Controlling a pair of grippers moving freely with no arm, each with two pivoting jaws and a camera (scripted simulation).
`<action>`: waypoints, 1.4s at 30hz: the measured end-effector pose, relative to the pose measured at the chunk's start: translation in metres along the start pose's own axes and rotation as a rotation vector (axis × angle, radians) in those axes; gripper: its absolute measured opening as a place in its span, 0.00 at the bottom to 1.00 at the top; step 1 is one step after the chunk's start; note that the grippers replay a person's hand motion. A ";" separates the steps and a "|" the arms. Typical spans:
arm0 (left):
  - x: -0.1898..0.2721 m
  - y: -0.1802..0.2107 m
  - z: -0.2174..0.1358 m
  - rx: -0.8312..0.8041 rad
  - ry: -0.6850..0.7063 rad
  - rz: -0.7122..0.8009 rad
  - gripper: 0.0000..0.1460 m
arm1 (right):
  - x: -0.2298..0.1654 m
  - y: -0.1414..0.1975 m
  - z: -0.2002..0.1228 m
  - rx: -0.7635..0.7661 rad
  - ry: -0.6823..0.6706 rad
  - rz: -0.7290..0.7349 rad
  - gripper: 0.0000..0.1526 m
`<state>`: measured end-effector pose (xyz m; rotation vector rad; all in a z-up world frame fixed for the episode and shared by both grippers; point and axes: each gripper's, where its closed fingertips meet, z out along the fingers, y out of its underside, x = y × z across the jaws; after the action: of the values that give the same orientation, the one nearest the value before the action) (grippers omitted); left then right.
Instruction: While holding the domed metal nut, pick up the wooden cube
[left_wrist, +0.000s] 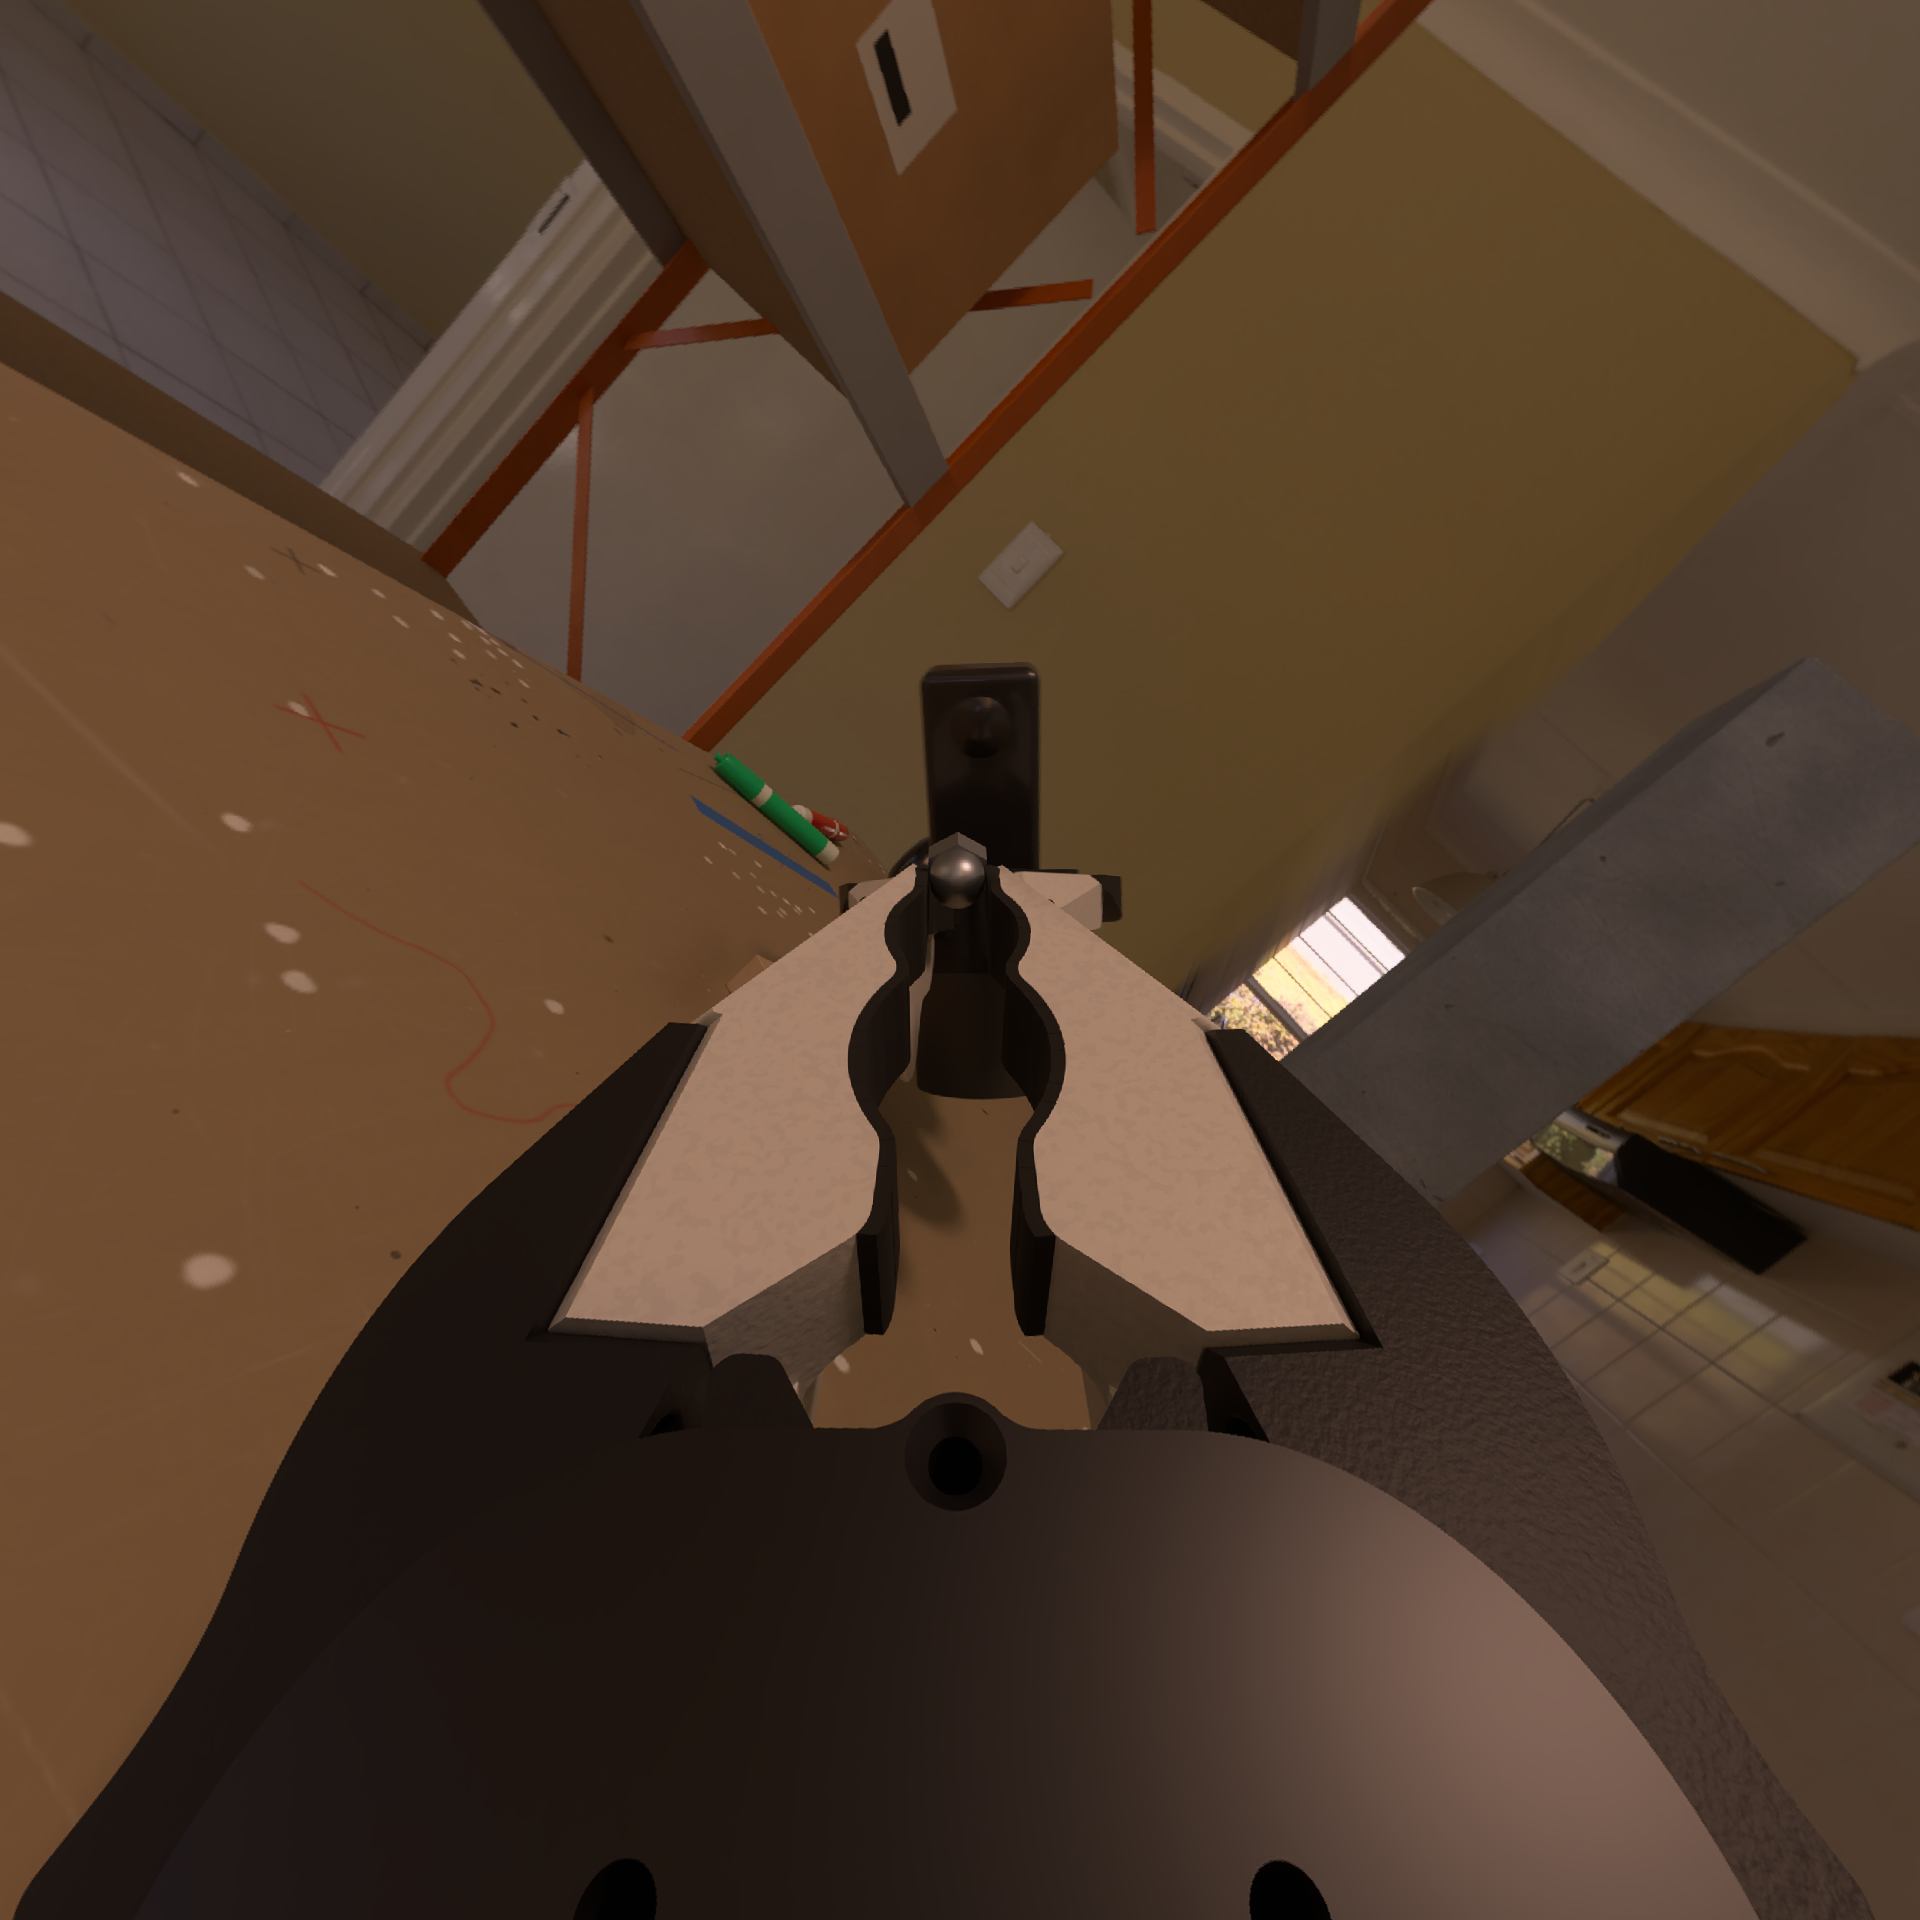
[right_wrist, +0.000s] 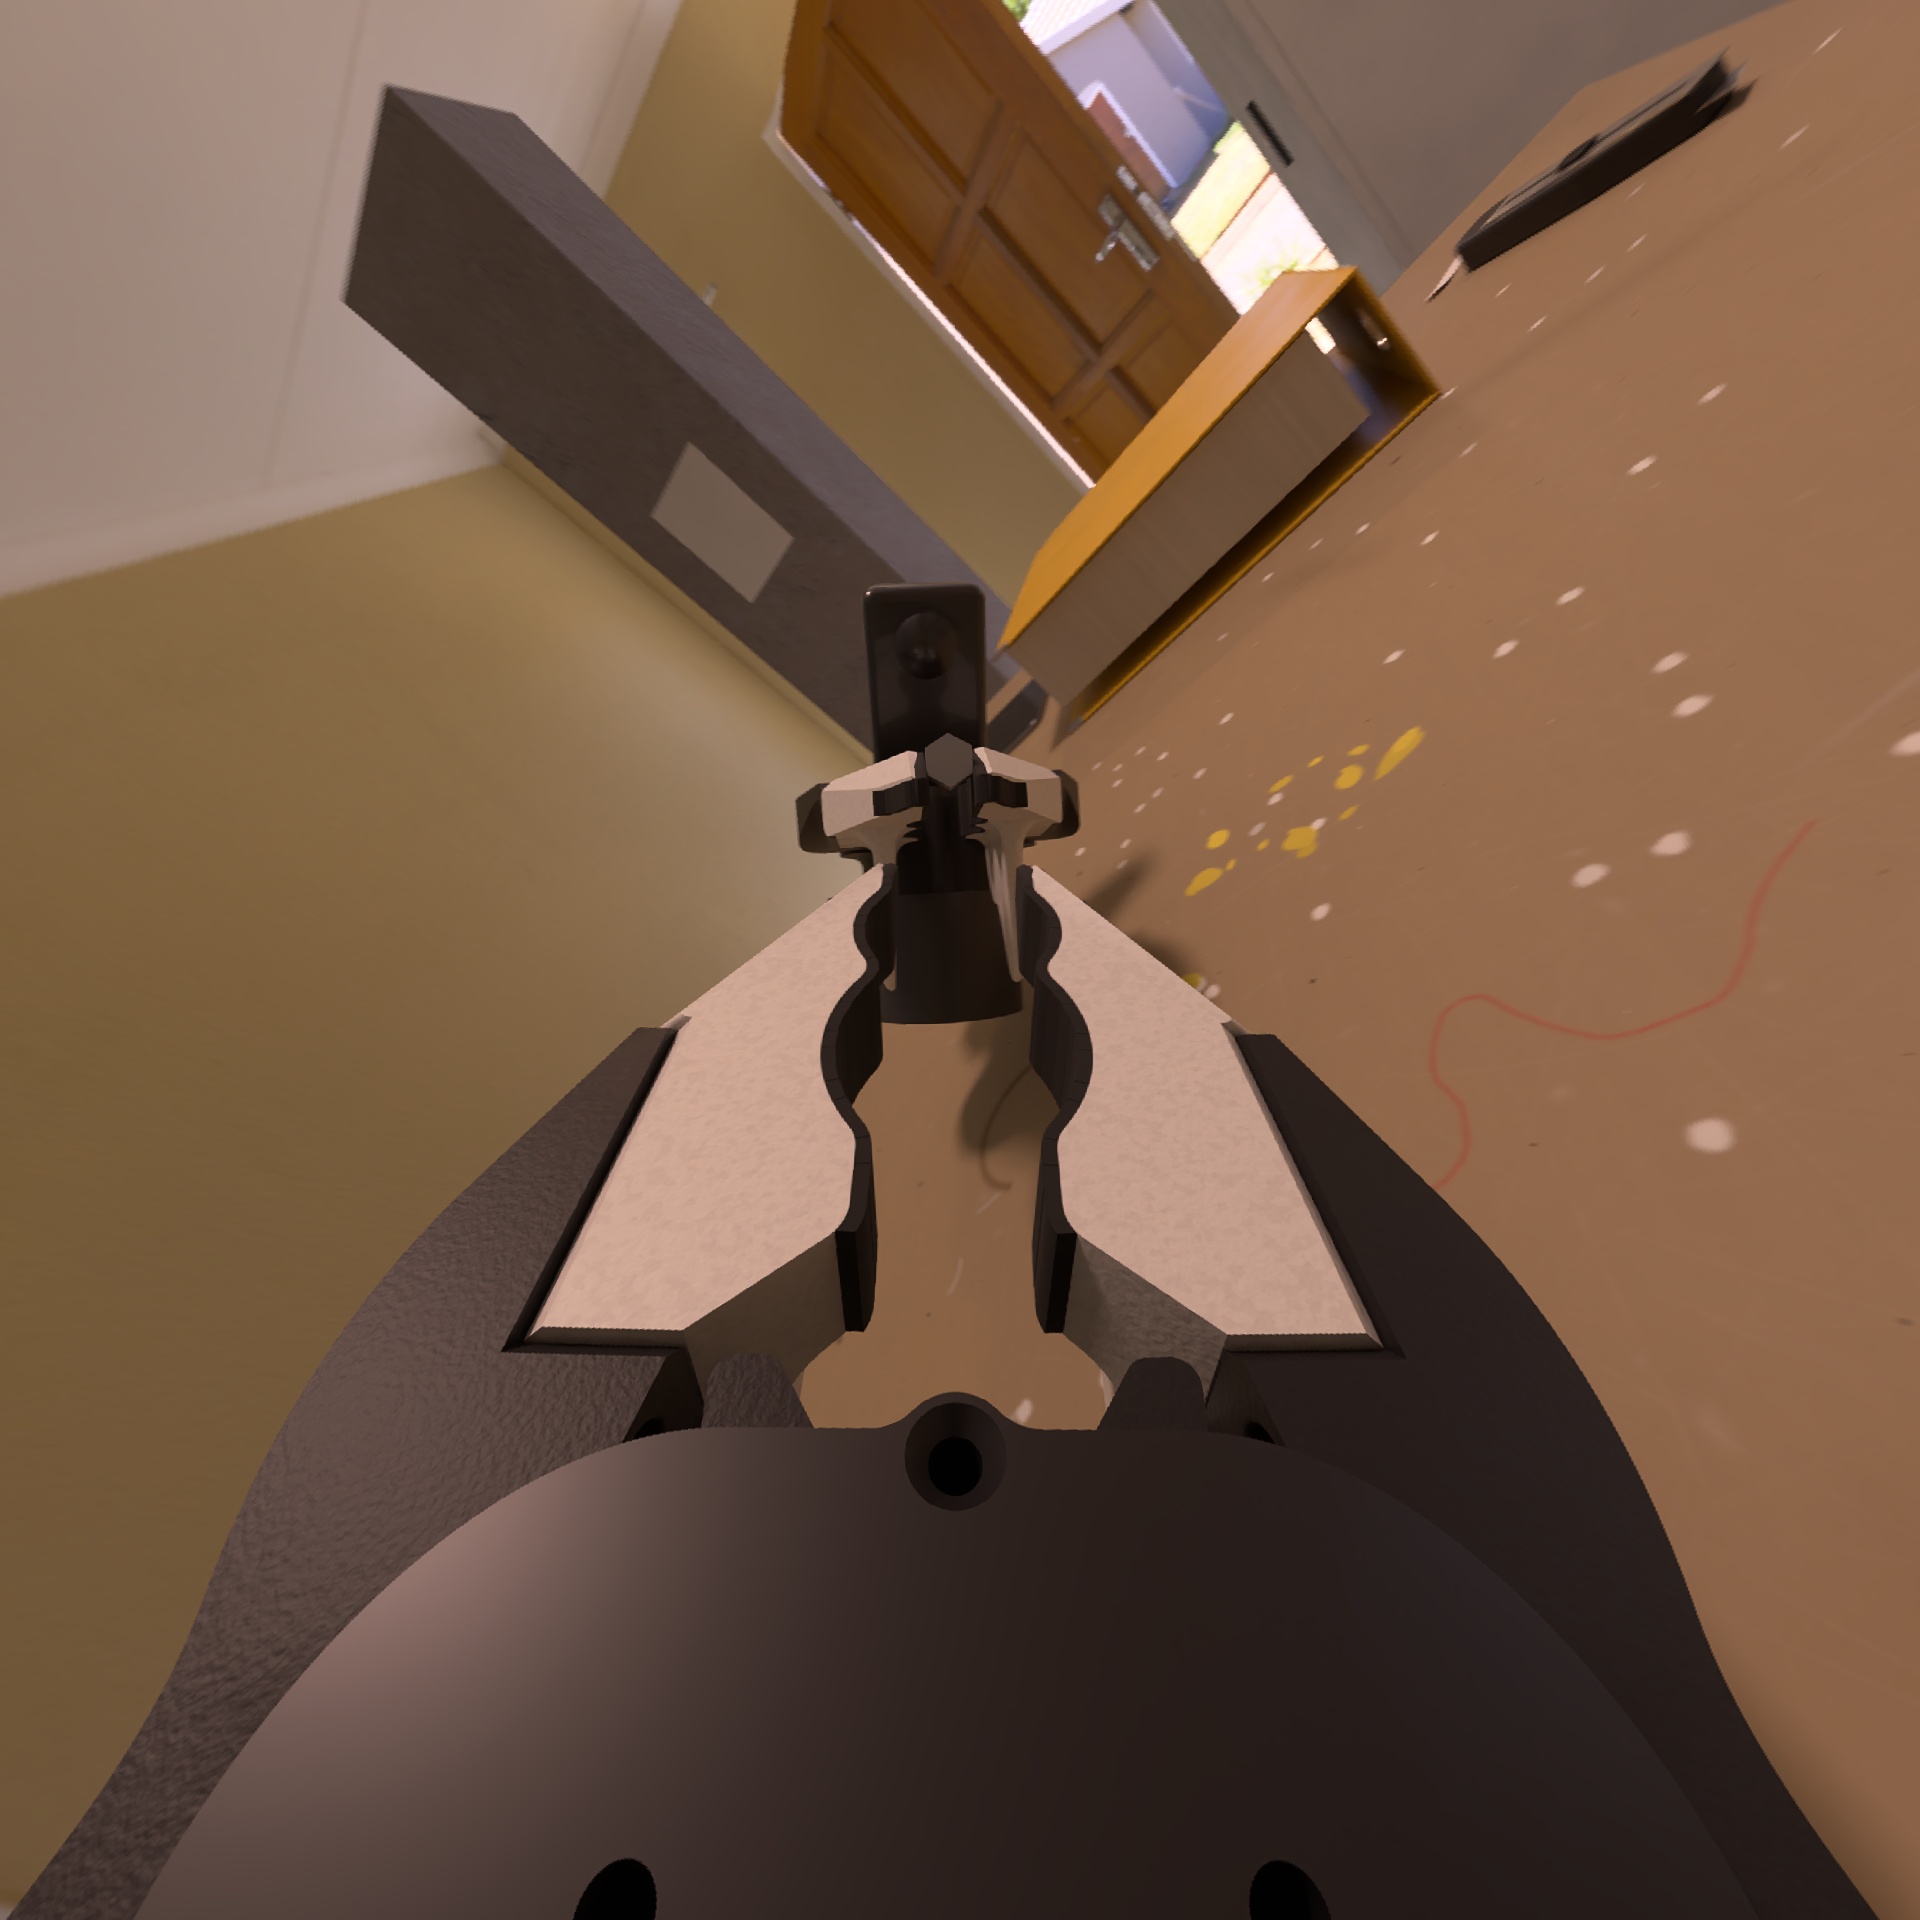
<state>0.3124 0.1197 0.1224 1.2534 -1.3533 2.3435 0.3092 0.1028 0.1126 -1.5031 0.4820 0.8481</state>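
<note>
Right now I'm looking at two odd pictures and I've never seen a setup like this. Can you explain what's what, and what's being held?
Each picture comes from a camera mounted on a two-finger gripper, looking forward along its own pale fingers. The two grippers face each other, so each also shows farther off in the other's picture.

In the left wrist view, the left gripper pinches the domed metal nut at its fingertips. In the right wrist view, the right gripper has its fingers apart with nothing between them.

Beside them is a brown table speckled with paint. On it lie a green marker, an orange-edged box and a dark flat object. I can't clearly make out the wooden cube.
</note>
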 end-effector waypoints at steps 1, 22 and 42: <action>-0.002 -0.001 -0.001 0.003 -0.009 -0.007 0.07 | 0.001 -0.002 -0.001 0.000 0.022 -0.024 0.16; -0.034 -0.007 0.006 -0.012 -0.225 0.066 0.07 | 0.039 0.012 -0.089 -0.286 0.599 -0.536 0.40; -0.080 -0.025 0.012 -0.086 -0.504 0.350 0.07 | 0.089 0.024 -0.140 -0.496 0.936 -0.851 0.14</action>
<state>0.3827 0.1452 0.0831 1.7868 -1.9416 2.2227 0.3799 -0.0197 0.0228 -2.2751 0.2324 -0.4918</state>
